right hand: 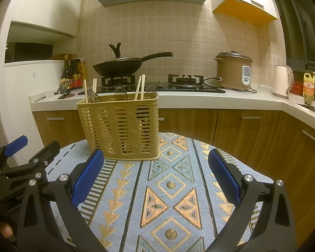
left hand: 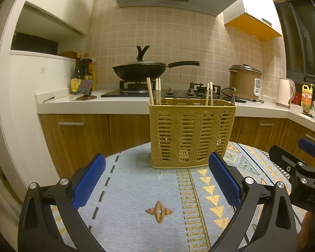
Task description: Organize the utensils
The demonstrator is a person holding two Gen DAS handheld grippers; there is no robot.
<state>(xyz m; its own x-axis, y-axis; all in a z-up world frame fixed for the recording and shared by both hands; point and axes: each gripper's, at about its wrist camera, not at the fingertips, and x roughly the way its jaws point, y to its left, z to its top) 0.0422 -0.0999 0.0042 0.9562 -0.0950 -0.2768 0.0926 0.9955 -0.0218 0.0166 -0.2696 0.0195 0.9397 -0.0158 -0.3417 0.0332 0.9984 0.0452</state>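
1. Left wrist view: the left gripper [left hand: 156,174] hangs over the patterned tablecloth [left hand: 136,189] with its two blue fingers [left hand: 88,180] wide apart and nothing between them
2. The tan slotted utensil basket [left hand: 191,134] stands upright on the cloth just beyond the fingertips, nearer the far edge of the table
3. Inside the basket, pale chopsticks [left hand: 150,91] stick up at its left end and another pair [left hand: 209,93] toward its right end; rounded spoon bowls [left hand: 181,98] show above the rim between them
4. To the right of the basket and nearer the camera, part of the right gripper [left hand: 304,157] enters the view
5. Right wrist view: the right gripper [right hand: 156,174] also has its blue fingers [right hand: 224,176] spread apart and empty, over the cloth [right hand: 170,189]
6. Here the basket [right hand: 119,126] sits ahead and to the left, its base just past the left fingertip
7. Left of the basket, the left gripper [right hand: 27,153] shows from the side
8. Behind the basket runs the kitchen counter [right hand: 199,98], carrying a black wok [right hand: 117,67] on the stove, a brown rice cooker [right hand: 234,71] and a white kettle [right hand: 282,82]
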